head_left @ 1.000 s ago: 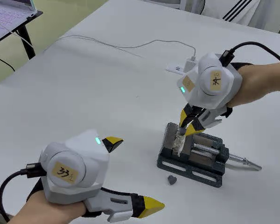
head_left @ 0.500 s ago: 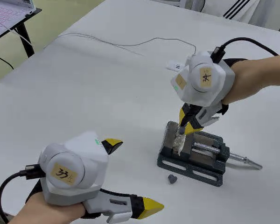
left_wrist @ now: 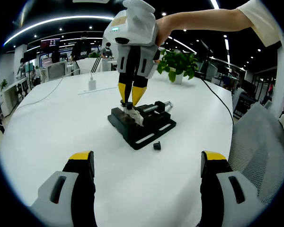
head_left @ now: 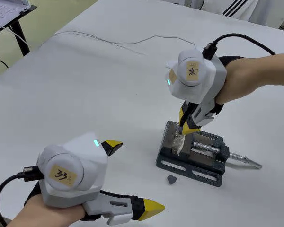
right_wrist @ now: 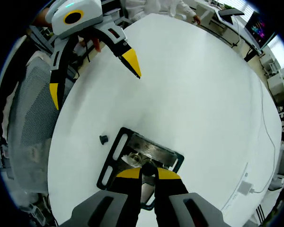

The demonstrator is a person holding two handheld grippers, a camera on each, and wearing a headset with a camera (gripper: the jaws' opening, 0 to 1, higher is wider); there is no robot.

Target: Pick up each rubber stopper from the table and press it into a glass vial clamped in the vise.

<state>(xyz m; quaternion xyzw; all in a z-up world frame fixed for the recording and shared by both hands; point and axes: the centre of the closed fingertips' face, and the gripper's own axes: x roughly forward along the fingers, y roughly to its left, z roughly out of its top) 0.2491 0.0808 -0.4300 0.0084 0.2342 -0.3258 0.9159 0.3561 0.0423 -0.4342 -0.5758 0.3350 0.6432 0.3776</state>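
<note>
R gripper [head_left: 185, 126] fingers clenched on a rubber stopper [left_wrist: 128, 100], seating it in the glass vial [head_left: 177, 142] right under them in the vise [head_left: 191, 163]; L gripper [head_left: 135, 176] fingers released, spare stopper [head_left: 171, 179] on desk ahead of them, not yet picked.

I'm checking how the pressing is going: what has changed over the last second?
The right claw has swung more upright above the vial in the vise, and stays shut on a stopper. Nothing was picked up or let go. The left claw stays open and idle, and the loose stopper still lies beside the vise.
</note>
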